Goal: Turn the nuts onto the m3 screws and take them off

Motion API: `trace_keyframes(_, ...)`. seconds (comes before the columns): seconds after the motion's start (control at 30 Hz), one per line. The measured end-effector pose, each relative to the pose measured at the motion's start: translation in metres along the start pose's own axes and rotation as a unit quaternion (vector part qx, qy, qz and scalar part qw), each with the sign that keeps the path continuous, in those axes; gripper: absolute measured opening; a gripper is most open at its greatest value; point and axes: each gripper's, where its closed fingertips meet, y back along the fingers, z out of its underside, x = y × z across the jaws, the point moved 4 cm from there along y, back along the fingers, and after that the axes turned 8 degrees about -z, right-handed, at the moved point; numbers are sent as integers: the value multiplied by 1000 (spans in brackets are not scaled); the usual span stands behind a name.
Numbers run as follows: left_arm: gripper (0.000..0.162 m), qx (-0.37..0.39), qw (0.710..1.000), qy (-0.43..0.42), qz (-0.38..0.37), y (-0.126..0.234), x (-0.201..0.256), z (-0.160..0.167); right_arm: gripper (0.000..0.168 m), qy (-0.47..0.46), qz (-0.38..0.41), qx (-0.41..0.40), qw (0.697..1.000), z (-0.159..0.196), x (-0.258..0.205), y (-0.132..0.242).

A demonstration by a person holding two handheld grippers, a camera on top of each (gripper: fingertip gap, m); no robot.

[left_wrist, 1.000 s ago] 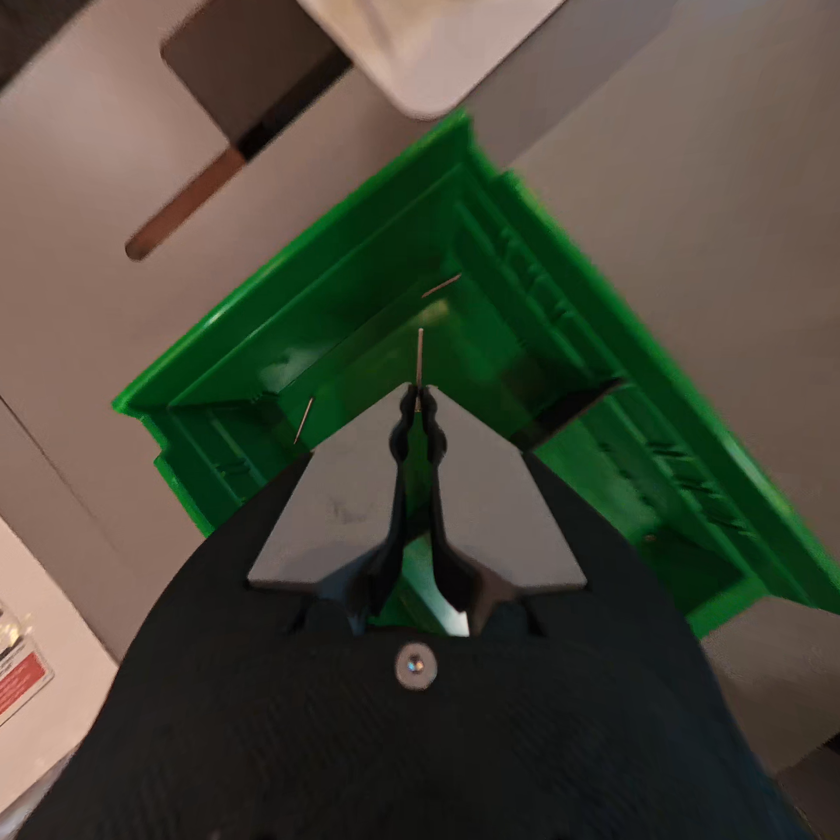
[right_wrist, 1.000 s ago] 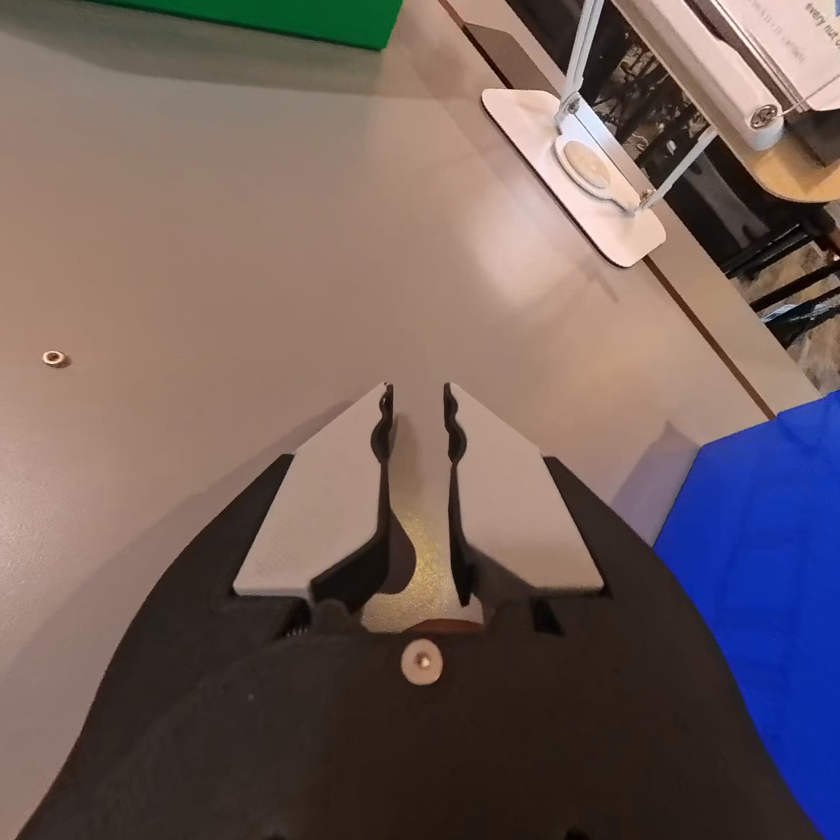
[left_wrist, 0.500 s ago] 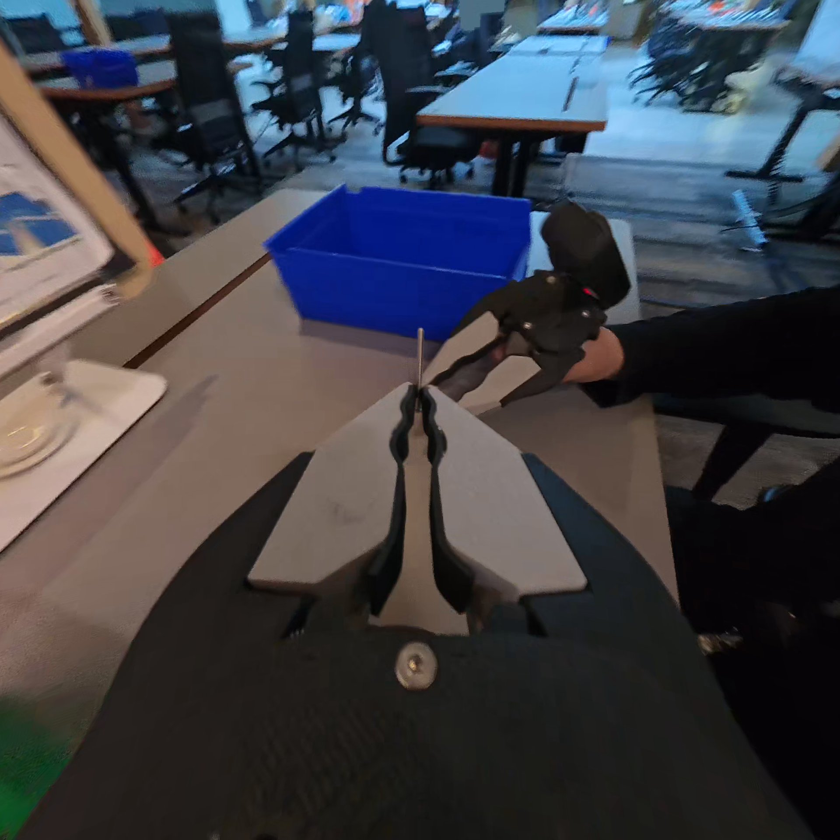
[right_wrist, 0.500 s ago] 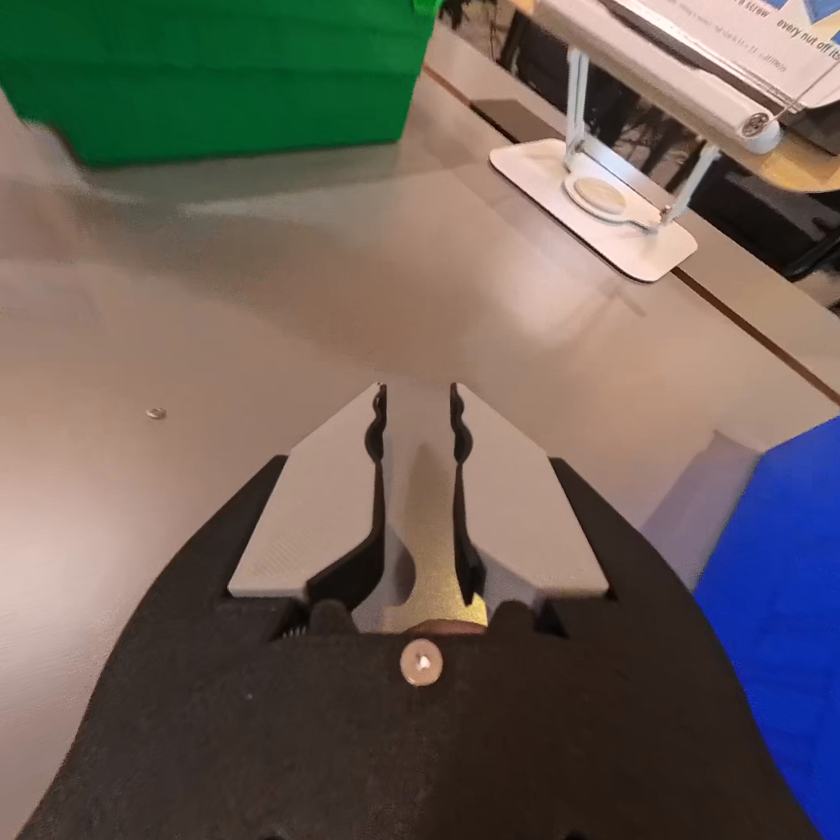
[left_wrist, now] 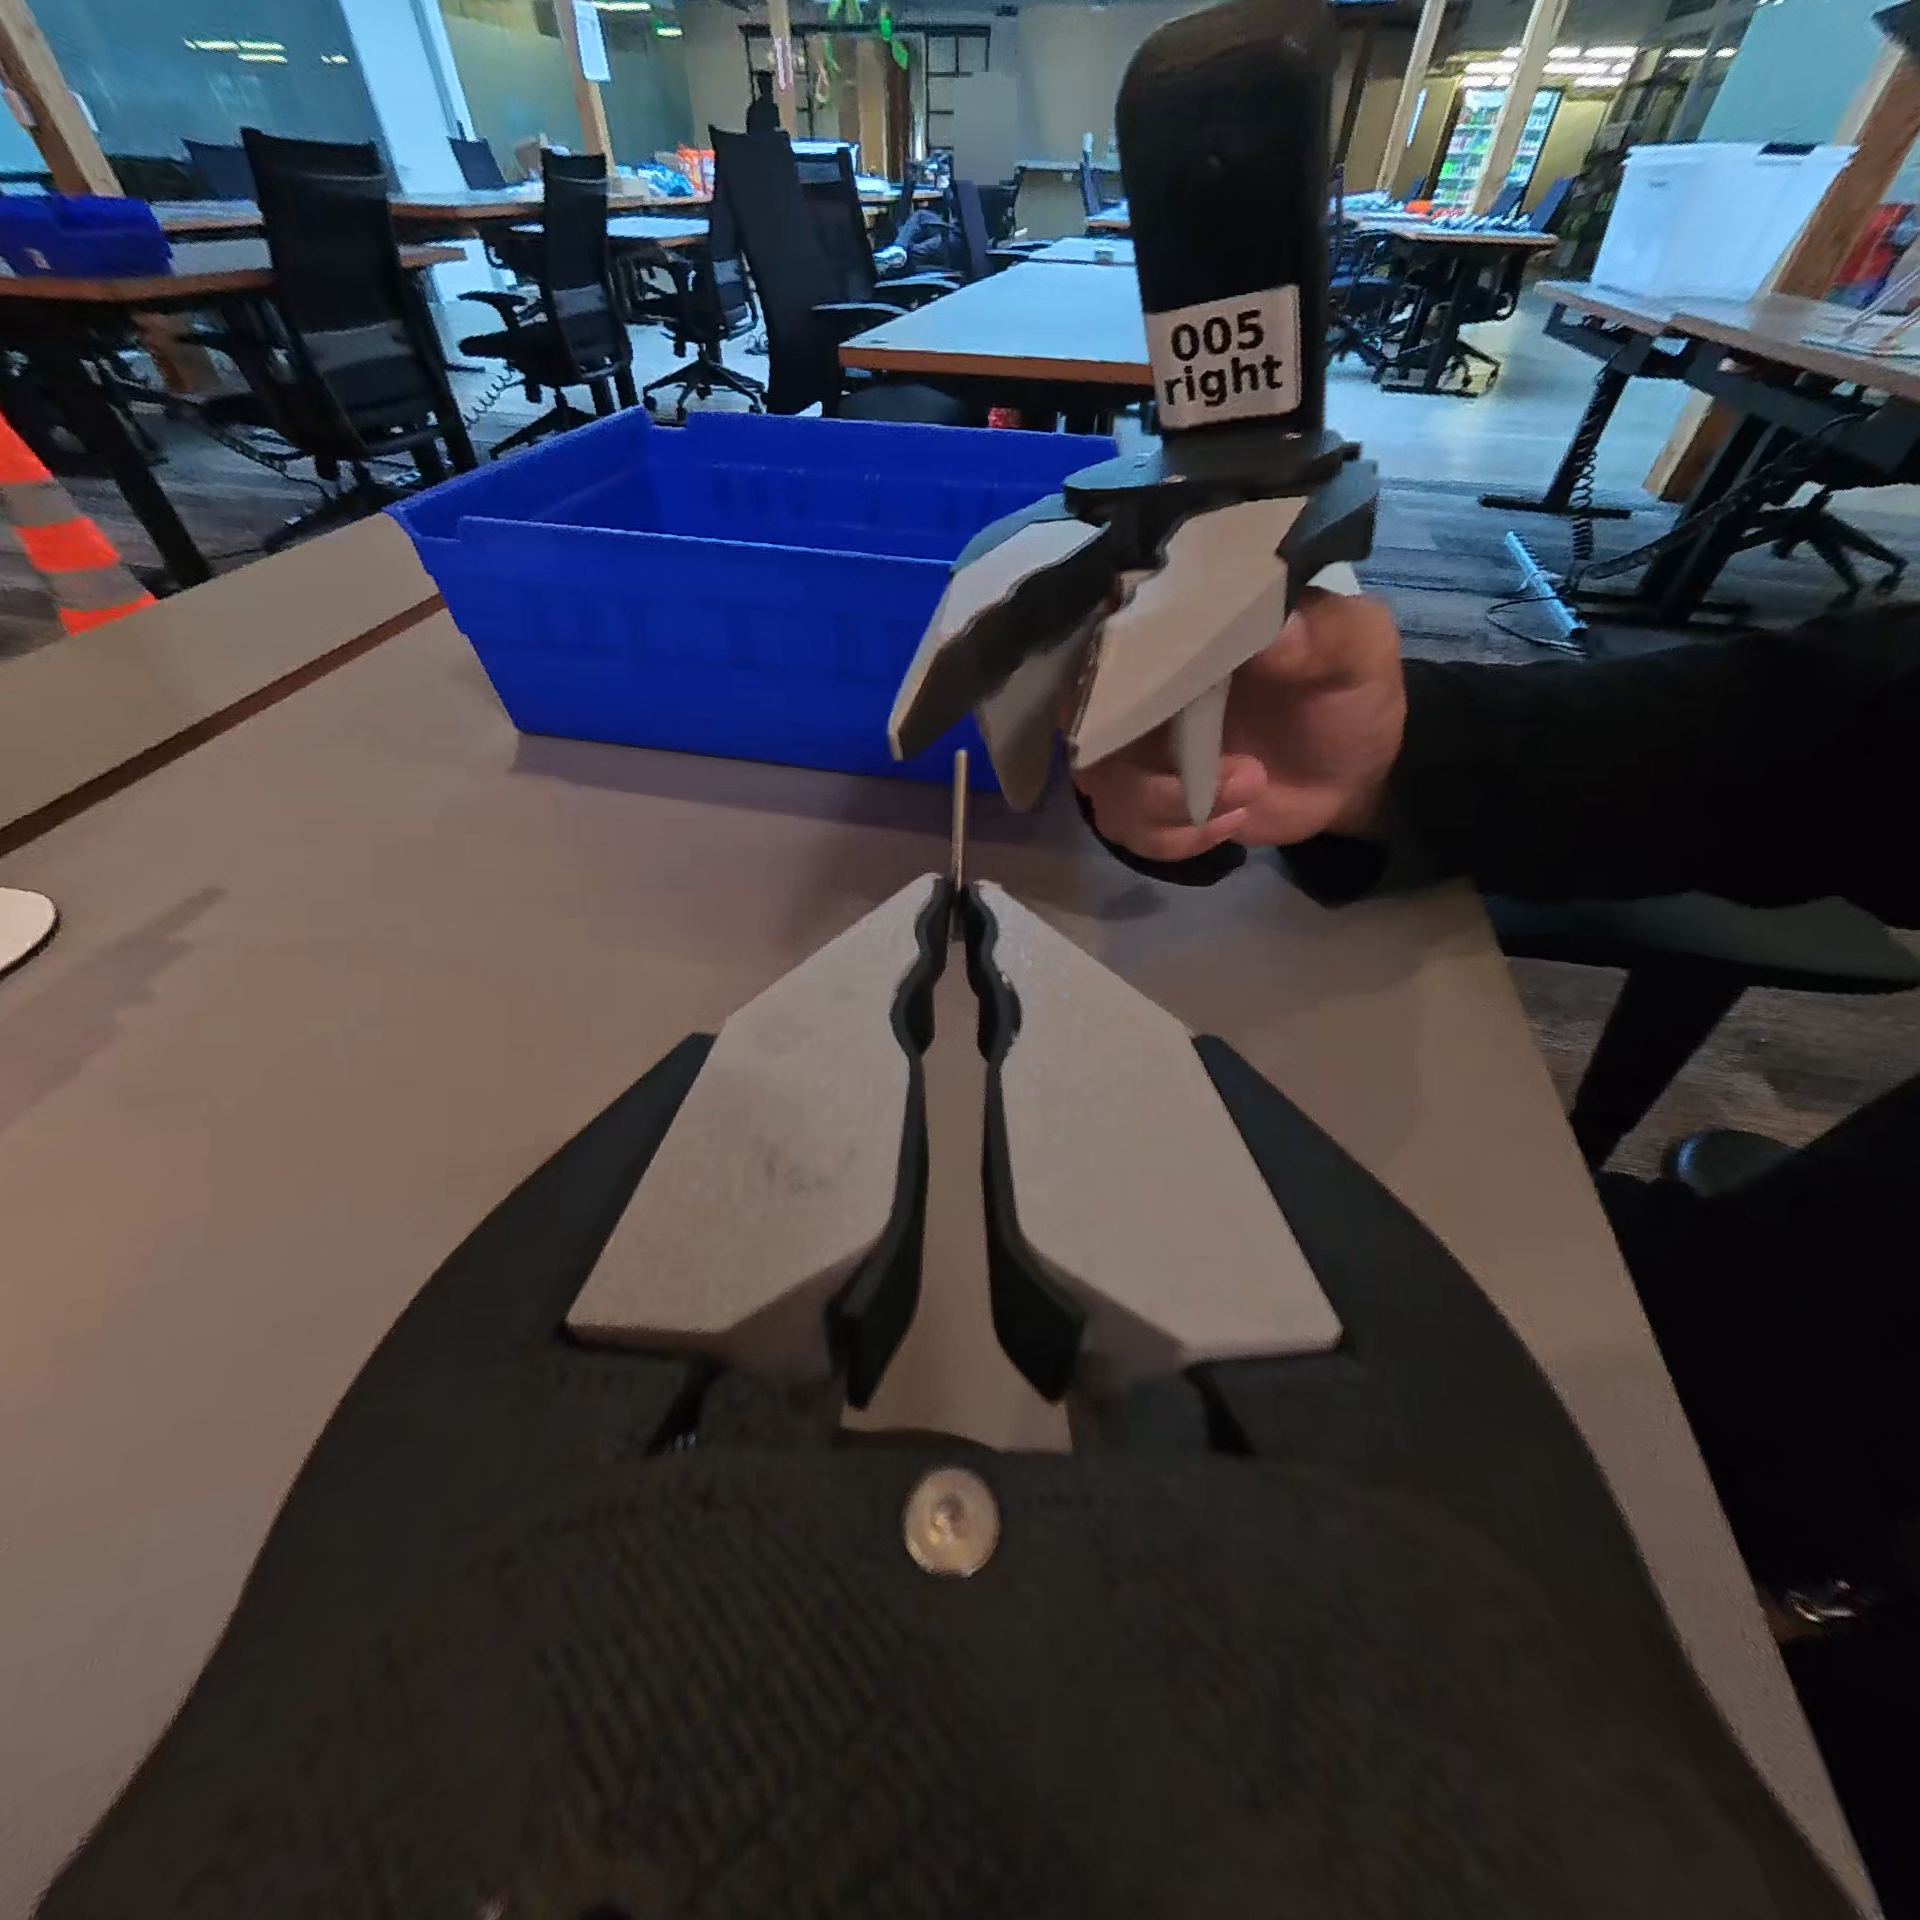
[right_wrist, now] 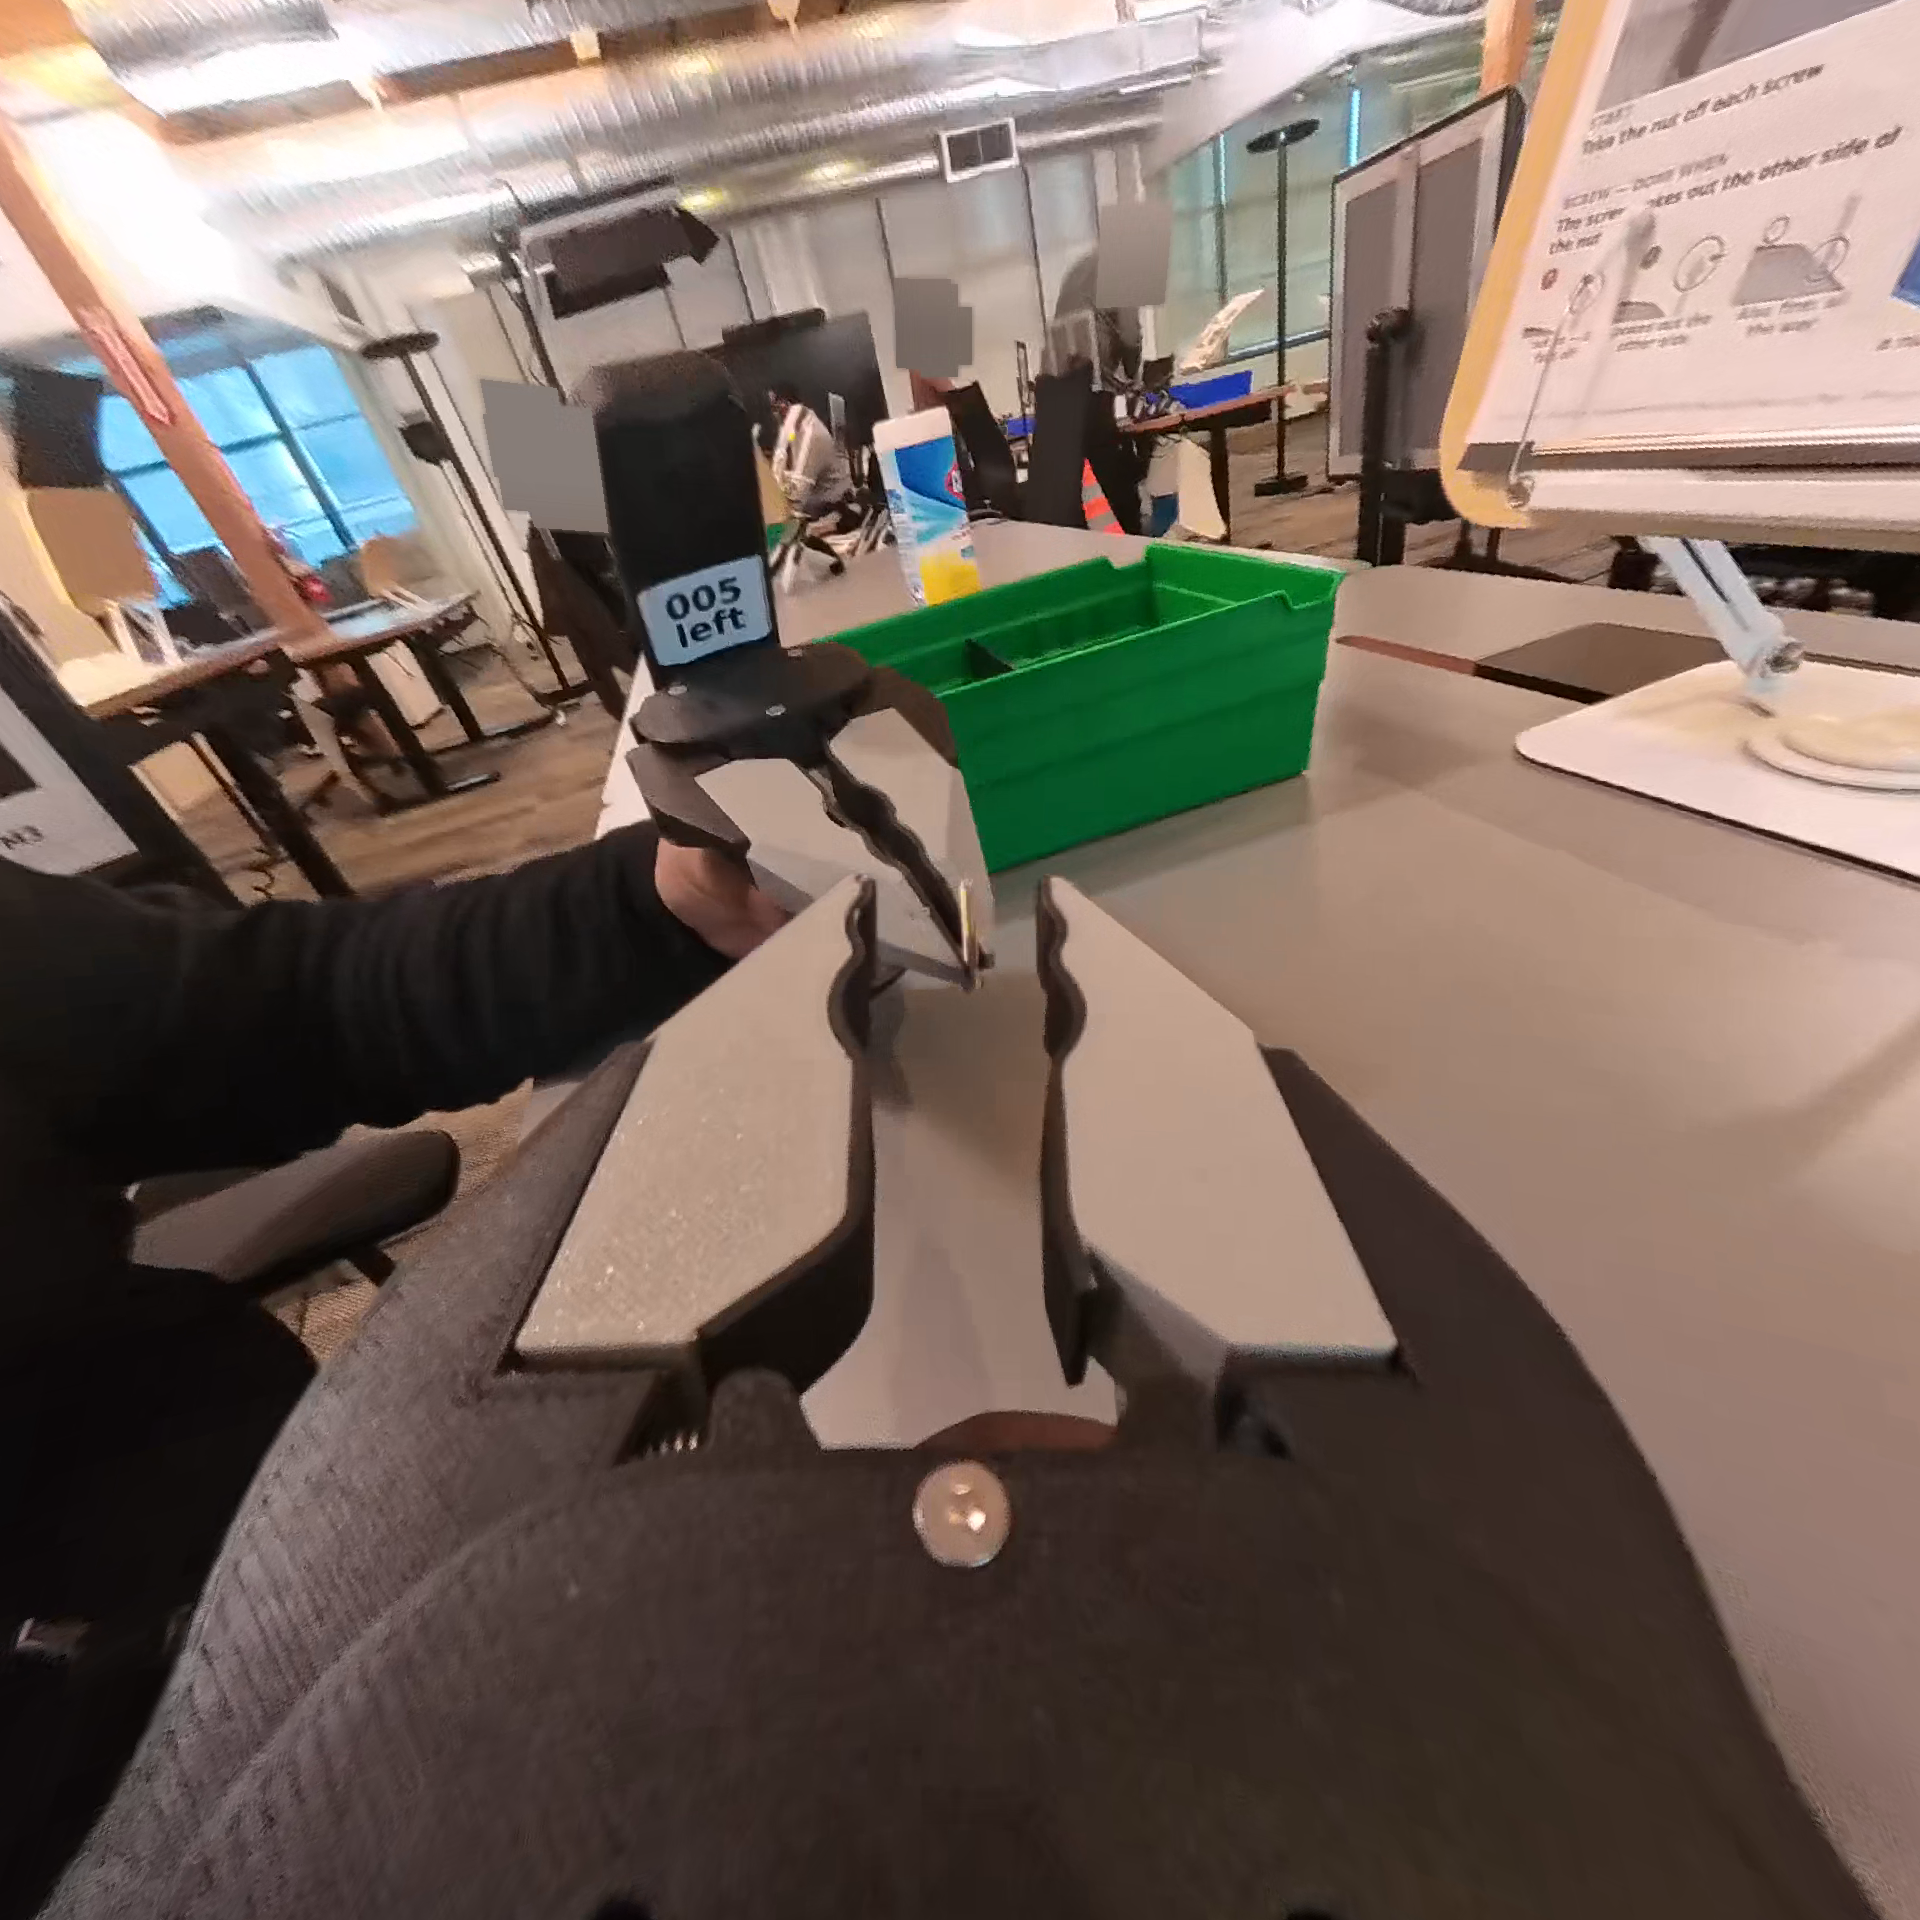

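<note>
**Over the grey table, a screw stands ready between two grippers**

Across the grey table point(left_wrist: 312, 987), the biggest things are two bins: a blue bin point(left_wrist: 727, 623) at the far side in the left wrist view, and a green bin point(right_wrist: 1122, 707) with dividers beyond the grippers in the right wrist view. Beside the green bin stands a white stand base point(right_wrist: 1714, 769) carrying an instruction sheet.

Next down in size are the tools. The left gripper point(left_wrist: 958, 904) has its jaws pressed together on the screw point(left_wrist: 960, 821), pinching its lower end so the thin shaft points straight up out of the tips. The right gripper point(right_wrist: 951, 904) has its jaws spread with nothing between them.

What the next move seems to hinge on: the screw's long axis is upright, and it lies just ahead of the right gripper's open tips, slightly left of centre in that view. The right gripper is the free one and is close by, but apart from the shaft.

The left wrist view shows the right gripper's fingers angled down just right of the screw's top; the right wrist view shows the screw side-on. No nut is visible in either view.
</note>
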Motion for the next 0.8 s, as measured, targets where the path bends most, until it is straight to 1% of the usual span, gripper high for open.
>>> trace_keyframes(0.07,0,12,1000,11,3,2,0,-4,24,-12,9,-9,1000,2,6,-3)
trace_keyframes(0.17,0,9,1000,15,2,4,-1,-5,23,-25,-14,-10,1000,2,4,-10)
trace_keyframes(0.4,0,-1,1000,19,6,3,0,-1,5,-33,-43,-22,998,5,2,-17)
trace_keyframes(0.43,0,-2,1000,20,8,3,1,-1,1,-34,-39,-23,998,6,4,-17)
trace_keyframes(0.63,1,7,999,44,15,3,1,-2,0,-33,-32,-22,999,3,5,-20)
trace_keyframes(0.73,7,0,999,46,13,1,1,0,0,-26,-37,-29,999,4,2,-25)
trace_keyframes(0.8,3,-10,999,38,17,-1,4,3,0,-20,-35,-33,999,5,0,-29)
